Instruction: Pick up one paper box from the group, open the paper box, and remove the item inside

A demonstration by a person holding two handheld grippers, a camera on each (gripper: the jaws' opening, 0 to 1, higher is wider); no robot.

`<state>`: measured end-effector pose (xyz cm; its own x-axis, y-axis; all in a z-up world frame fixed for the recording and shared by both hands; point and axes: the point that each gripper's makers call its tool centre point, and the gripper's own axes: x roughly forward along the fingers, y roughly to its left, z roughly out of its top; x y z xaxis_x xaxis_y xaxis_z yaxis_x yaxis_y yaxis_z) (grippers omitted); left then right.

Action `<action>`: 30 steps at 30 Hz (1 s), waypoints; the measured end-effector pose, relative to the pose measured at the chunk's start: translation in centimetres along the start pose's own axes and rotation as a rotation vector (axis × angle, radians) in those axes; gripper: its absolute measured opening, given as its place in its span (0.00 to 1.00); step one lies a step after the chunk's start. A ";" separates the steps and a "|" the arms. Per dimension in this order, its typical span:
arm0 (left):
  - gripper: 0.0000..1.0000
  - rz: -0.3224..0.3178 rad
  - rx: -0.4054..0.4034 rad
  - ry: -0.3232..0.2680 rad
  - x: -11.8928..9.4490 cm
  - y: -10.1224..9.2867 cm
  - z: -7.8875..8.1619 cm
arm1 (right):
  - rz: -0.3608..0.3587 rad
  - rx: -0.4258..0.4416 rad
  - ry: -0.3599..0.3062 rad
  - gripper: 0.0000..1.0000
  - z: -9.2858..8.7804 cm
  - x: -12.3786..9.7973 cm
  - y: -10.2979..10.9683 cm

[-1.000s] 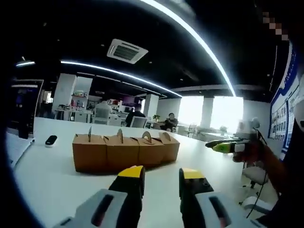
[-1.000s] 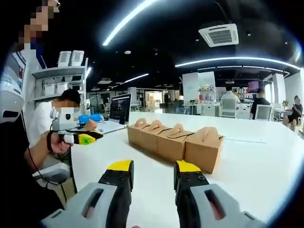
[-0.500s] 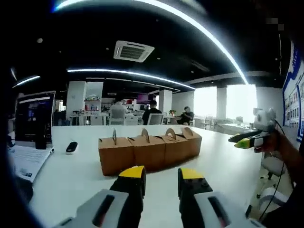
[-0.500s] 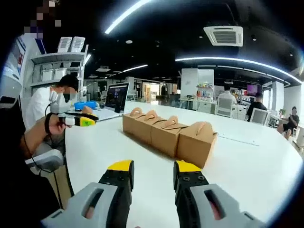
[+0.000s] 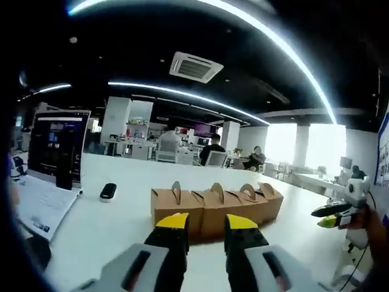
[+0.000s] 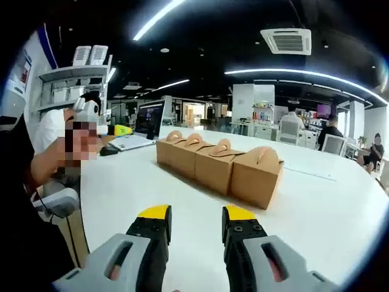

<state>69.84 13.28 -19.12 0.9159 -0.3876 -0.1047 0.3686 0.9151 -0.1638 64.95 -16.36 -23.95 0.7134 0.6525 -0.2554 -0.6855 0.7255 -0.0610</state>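
A row of several brown paper boxes with arched carry handles stands on the white table; the same row of boxes runs away to the left in the right gripper view. My left gripper is open just short of the nearest box, nothing between its yellow-tipped jaws. My right gripper is open too, low over the table a little before the end box. The right gripper also shows at the right edge of the left gripper view, and the left gripper at the left of the right gripper view.
An open laptop and a small dark device lie left of the boxes. A person sits at the table's left end by shelves. Other people sit at desks in the background. Bare tabletop lies right of the boxes.
Both cameras have moved forward and closer to the box row. The left gripper view has swung so the boxes sit centred behind its jaws. Both grippers stay open.
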 end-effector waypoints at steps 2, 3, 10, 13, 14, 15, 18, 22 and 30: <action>0.25 0.013 0.021 -0.013 1.0 0.3 0.5 | -0.002 0.002 0.004 0.34 -0.1 0.0 0.1; 0.27 0.019 0.032 -0.019 1.4 0.5 0.7 | -0.003 0.003 0.006 0.34 -0.2 0.0 0.2; 0.31 -0.004 0.103 0.011 6.6 0.2 1.1 | 0.029 -0.003 0.023 0.34 -0.7 0.6 1.6; 0.39 0.019 0.074 0.051 9.1 1.2 0.2 | 0.037 -0.026 0.013 0.34 -0.3 0.7 2.0; 0.39 0.031 0.072 0.052 9.8 1.7 0.0 | 0.040 -0.032 0.014 0.34 -0.3 0.7 2.1; 0.39 0.050 0.060 0.054 10.2 2.2 -0.2 | 0.045 -0.038 0.015 0.34 -0.3 0.6 2.3; 0.39 0.081 0.064 0.053 11.6 3.1 -0.5 | 0.045 -0.034 0.014 0.34 -0.4 0.3 2.4; 0.39 0.107 0.092 0.048 12.7 3.8 -0.4 | 0.032 -0.020 0.025 0.34 -1.0 0.1 2.0; 0.38 0.149 0.107 0.045 14.2 4.7 -0.1 | 0.021 -0.035 0.044 0.34 -1.2 0.0 1.5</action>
<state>84.59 12.08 -21.49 0.9545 -0.2489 -0.1644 0.2460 0.9685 -0.0382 63.73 -15.51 -25.24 0.6924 0.6568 -0.2988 -0.7054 0.7033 -0.0886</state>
